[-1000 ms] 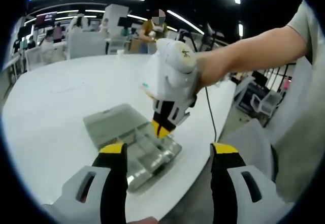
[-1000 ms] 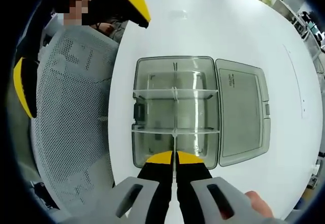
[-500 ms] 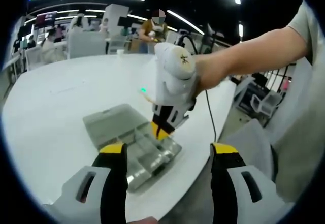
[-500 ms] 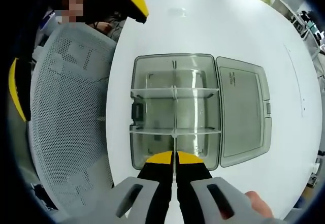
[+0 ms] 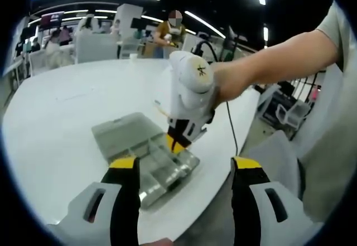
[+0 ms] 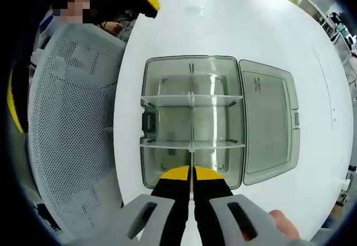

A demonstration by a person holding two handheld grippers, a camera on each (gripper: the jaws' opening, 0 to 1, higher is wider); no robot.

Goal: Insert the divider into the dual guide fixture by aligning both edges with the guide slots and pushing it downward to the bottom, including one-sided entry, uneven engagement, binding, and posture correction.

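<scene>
Right gripper point(image 6: 192, 174) was pinched tight on the thin clear divider point(image 6: 192, 158), held edge-on over the near compartment of the open clear organizer box point(image 6: 192, 120) on the white table point(image 6: 234, 23). Left gripper point(image 5: 184, 165) hung back with jaws wide, holding nothing. To seat it well, best keep the divider upright, square both edges to the slots, press evenly, and rock it level if one side binds.

box point(image 6: 192, 120): on table point(image 6: 234, 23), near its edge
lid point(image 6: 270, 126): open flat, right of box in right gripper view
cross dividers point(image 6: 192, 97): two, inside box
chair point(image 6: 72, 129): left of table
right gripper point(image 6: 192, 174): over box's near wall
</scene>
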